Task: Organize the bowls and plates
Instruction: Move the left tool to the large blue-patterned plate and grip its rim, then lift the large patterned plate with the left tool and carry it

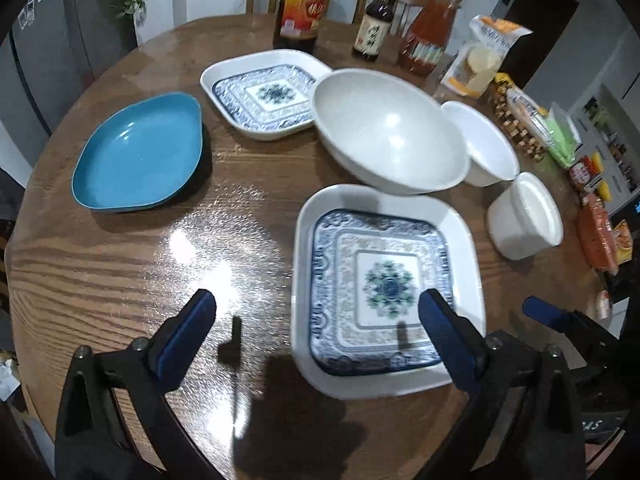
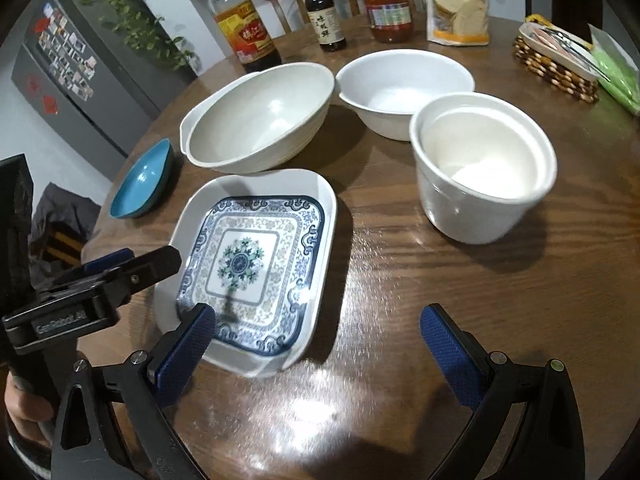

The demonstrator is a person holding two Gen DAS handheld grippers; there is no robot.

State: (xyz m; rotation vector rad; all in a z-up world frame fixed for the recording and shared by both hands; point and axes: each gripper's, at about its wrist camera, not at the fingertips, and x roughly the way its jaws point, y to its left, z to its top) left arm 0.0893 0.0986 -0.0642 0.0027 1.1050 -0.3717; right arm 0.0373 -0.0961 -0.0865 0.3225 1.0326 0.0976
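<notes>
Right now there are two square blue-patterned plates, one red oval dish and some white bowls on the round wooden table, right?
Almost. The oval dish is blue, not red, as the left wrist view shows. The two square blue-patterned plates, white bowls and round wooden table are as you said.

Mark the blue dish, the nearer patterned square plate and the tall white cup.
blue dish (image 1: 140,152), left wrist view, on its inner floor.
nearer patterned square plate (image 2: 248,264), right wrist view, on its central medallion.
tall white cup (image 2: 472,208), right wrist view, on its outer wall.
</notes>
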